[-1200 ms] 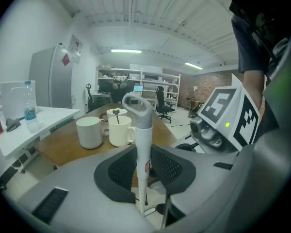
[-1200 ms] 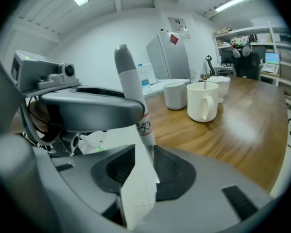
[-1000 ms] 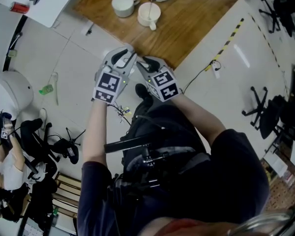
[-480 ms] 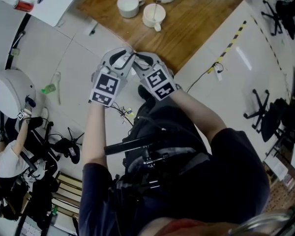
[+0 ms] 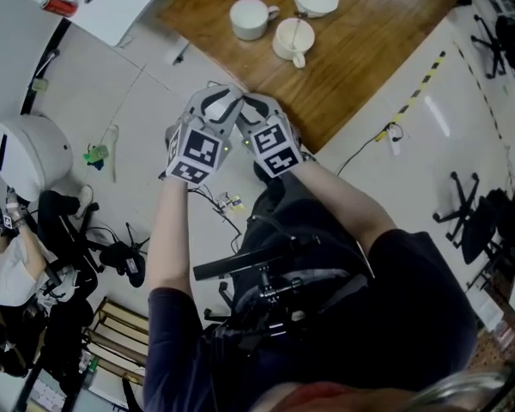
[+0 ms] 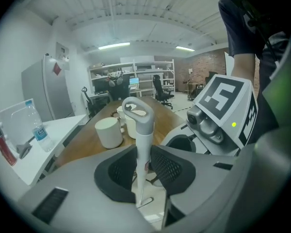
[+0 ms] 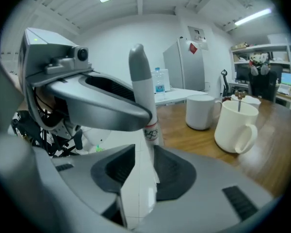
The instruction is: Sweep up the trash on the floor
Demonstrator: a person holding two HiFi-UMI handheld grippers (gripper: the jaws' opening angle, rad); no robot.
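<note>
Pinching a grey-topped white handle (image 6: pixel 138 125) upright between its pads, the left gripper (image 6: pixel 144 168) sits just beside the right gripper (image 7: pixel 144 171). The right one's jaws are opening, with a white shaft (image 7: pixel 149 126) standing between them. A green scrap of trash (image 5: pixel 94 154) lies on the floor (image 5: pixel 146 114) off to the left, well apart from both. White mugs (image 5: pixel 251 17) stand on the wooden table (image 5: pixel 360 54) ahead.

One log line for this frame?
left claw: shut on handle | right claw: opening, same handle between | green scrap: on floor, unswept
</note>
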